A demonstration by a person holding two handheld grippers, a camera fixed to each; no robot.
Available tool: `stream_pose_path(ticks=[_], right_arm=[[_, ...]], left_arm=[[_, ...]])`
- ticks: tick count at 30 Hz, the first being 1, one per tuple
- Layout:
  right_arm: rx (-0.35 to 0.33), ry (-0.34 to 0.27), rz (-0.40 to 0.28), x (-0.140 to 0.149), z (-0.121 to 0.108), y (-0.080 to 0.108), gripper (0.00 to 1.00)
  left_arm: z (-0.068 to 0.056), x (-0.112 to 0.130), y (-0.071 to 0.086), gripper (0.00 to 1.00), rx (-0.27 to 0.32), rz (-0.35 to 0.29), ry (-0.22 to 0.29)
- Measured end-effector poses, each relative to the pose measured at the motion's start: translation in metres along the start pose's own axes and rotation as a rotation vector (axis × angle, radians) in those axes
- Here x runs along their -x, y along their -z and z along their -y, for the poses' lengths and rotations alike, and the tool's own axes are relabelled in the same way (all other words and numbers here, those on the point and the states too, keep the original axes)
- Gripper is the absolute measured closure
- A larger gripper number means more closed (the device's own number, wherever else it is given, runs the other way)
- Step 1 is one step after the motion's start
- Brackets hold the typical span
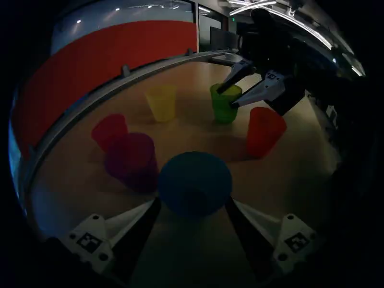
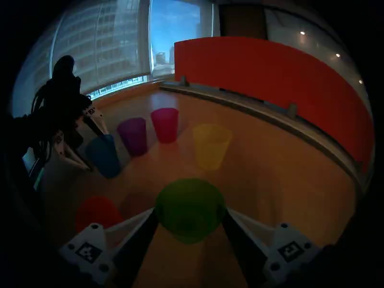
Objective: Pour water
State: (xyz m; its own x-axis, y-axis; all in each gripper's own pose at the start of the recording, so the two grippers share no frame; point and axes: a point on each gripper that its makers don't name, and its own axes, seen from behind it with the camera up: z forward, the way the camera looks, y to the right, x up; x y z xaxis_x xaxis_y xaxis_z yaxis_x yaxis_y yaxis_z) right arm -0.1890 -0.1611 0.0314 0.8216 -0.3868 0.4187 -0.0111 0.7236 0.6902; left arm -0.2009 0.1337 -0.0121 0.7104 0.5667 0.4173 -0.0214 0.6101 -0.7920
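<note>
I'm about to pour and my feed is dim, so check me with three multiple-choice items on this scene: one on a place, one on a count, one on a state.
1. Which cup sits between the fingers of the left gripper? A the yellow cup; B the blue cup; C the purple cup.
2. How many cups stand on the table? A four; B eight; C six.
3. How does the green cup stand? A upright, mouth up; B on its side; C upside down.

1 B: in the left gripper view, both fingers flank the blue cup.
2 C: six separate cups show in each view.
3 A: its open rim faces up.
</note>
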Motion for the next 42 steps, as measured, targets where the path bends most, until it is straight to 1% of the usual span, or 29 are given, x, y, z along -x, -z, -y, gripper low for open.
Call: stream_pose_path(ticks=[5, 12, 17, 21, 25, 34, 42], right_arm=[[0.004, -0.002, -0.003, 0.001, 0.0, -0.002, 0.09], [0.005, -0.005, -0.006, 0.003, -0.001, -0.002, 0.09], [0.005, -0.004, -0.011, 0.003, 0.0, 0.0, 0.07], [0.01, -0.01, -0.015, 0.004, -0.001, 0.002, 0.01], [0.015, -0.018, -0.011, 0.007, -0.002, 0.005, 0.0], [0.039, -0.024, -0.022, 0.012, -0.003, 0.021, 0.0], [0.07, -0.045, -0.048, 0.014, -0.005, 0.041, 0.0]], left_arm=[[-0.001, 0.004, 0.002, 0.0, -0.002, 0.008, -0.008], [-0.004, 0.009, 0.005, 0.01, -0.013, 0.022, -0.036], [-0.002, 0.01, 0.007, 0.0, -0.023, 0.021, -0.029], [-0.001, 0.009, 0.01, 0.0, -0.031, 0.018, -0.024], [-0.001, 0.01, 0.015, 0.0, -0.04, 0.015, -0.024], [-0.001, 0.015, 0.025, 0.0, -0.071, 0.011, -0.007], [0.003, 0.019, 0.037, 0.01, -0.117, -0.015, 0.033]])
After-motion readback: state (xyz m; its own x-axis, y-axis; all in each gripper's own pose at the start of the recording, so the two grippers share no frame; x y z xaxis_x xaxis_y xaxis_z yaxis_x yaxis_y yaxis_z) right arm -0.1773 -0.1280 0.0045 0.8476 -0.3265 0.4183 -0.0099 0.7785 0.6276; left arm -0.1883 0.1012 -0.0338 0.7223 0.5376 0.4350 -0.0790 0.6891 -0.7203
